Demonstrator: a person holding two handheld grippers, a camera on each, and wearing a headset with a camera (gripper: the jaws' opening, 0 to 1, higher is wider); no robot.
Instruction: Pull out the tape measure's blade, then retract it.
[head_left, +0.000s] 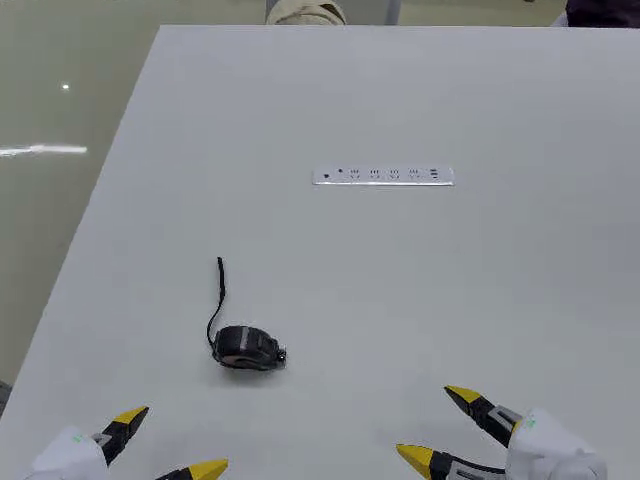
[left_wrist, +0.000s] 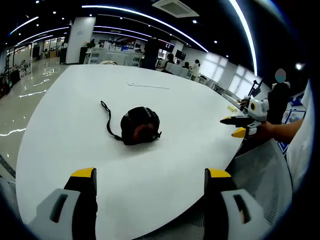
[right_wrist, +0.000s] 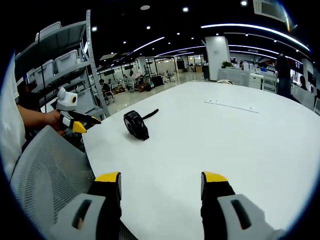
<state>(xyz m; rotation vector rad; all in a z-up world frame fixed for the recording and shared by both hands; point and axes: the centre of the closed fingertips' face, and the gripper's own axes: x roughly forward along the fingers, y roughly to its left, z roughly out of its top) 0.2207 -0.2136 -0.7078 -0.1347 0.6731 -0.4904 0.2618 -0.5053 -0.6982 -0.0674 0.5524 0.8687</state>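
Note:
A black tape measure (head_left: 247, 348) with a black wrist strap (head_left: 217, 295) lies on the white table (head_left: 400, 270), its blade wound in. In the left gripper view the tape measure (left_wrist: 140, 125) sits ahead of the jaws, and the strap (left_wrist: 108, 122) trails to its left. My left gripper (head_left: 165, 444) stands open at the near left edge, short of the tape measure. My right gripper (head_left: 440, 428) is open at the near right, apart from it. The right gripper view has the tape measure (right_wrist: 136, 124) ahead and to the left.
A white power strip (head_left: 383, 176) lies flat near the table's middle, beyond the tape measure. The table's left edge (head_left: 95, 210) drops to a glossy floor. A mesh chair back (right_wrist: 45, 165) stands by the near edge.

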